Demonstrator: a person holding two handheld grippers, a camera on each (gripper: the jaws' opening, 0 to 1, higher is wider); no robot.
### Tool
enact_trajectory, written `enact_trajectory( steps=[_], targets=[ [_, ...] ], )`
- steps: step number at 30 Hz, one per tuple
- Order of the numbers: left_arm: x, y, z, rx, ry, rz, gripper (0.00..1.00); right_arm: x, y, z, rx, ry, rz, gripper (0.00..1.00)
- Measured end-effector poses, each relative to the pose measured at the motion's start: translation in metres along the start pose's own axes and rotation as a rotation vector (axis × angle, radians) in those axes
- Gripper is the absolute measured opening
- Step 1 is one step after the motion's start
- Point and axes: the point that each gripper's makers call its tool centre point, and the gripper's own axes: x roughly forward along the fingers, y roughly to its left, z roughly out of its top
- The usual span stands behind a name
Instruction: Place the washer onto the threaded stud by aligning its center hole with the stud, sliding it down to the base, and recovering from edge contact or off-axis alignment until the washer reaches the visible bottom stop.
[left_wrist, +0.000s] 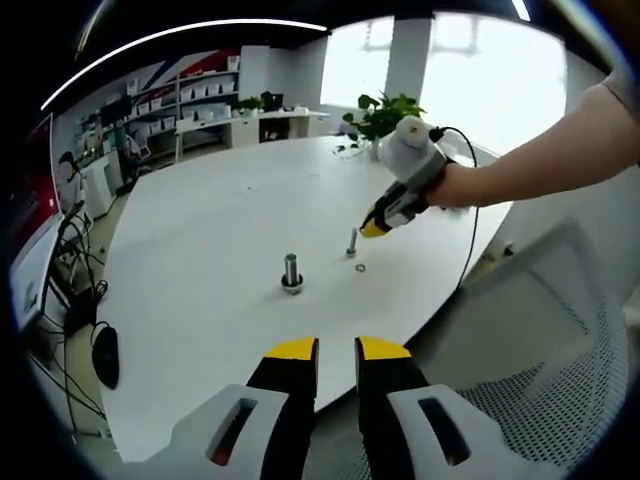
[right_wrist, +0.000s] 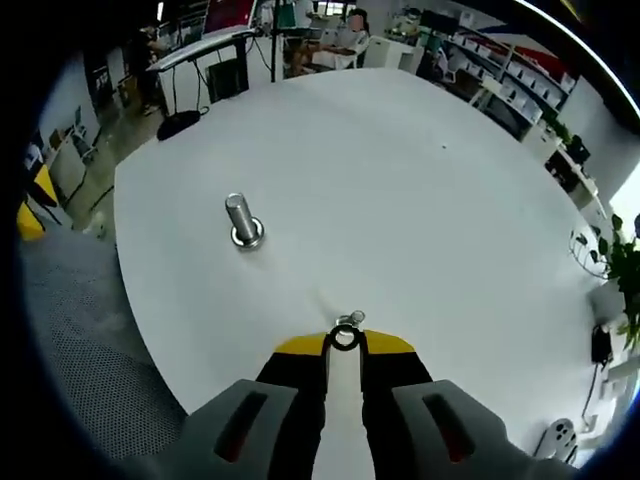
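White tabletop (left_wrist: 220, 230) spreads across the left gripper view, and at its far left edge cables hang down beside a dark mouse-shaped item (left_wrist: 105, 356) lying off the table's rim. Near the middle of the table stands a thick threaded stud (left_wrist: 291, 272), upright on a wider base. Just to its right is a thinner bolt (left_wrist: 352, 241), also upright, with a small washer (left_wrist: 360, 268) lying flat on the table close beside it. Above and right of the bolt the right gripper (left_wrist: 372, 229) comes in, held by a person's hand (left_wrist: 455, 186), its yellow tips angled down toward the table near the bolt; whether those tips touch anything I cannot tell from here. A potted plant (left_wrist: 382, 112) sits behind it at the far edge. Along the bottom, the left gripper (left_wrist: 336, 350) hovers at the near rim of the table with its jaws narrowly apart and nothing between them, well apart from the stud. In the right gripper view the thick stud (right_wrist: 241, 221) stands at left on the same white table (right_wrist: 400, 180), bare of any washer. Right of it and nearer the camera, the right gripper (right_wrist: 344, 343) has its yellow tips drawn close together, pinching a dark ring-shaped washer (right_wrist: 344, 338) upright between them. Just beyond the tips the small bolt (right_wrist: 352, 320) pokes up, touching or nearly touching the held washer; which of the two I cannot tell
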Motion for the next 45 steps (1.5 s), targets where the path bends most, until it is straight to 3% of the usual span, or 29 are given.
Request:
enact_trajectory(
  steps=[45],
  targets=[
    [0.0,0.0,0.001,-0.002,-0.003,-0.003,0.12,0.019,-0.011,0.011,-0.049,0.029,-0.021,0.14]
  ],
)
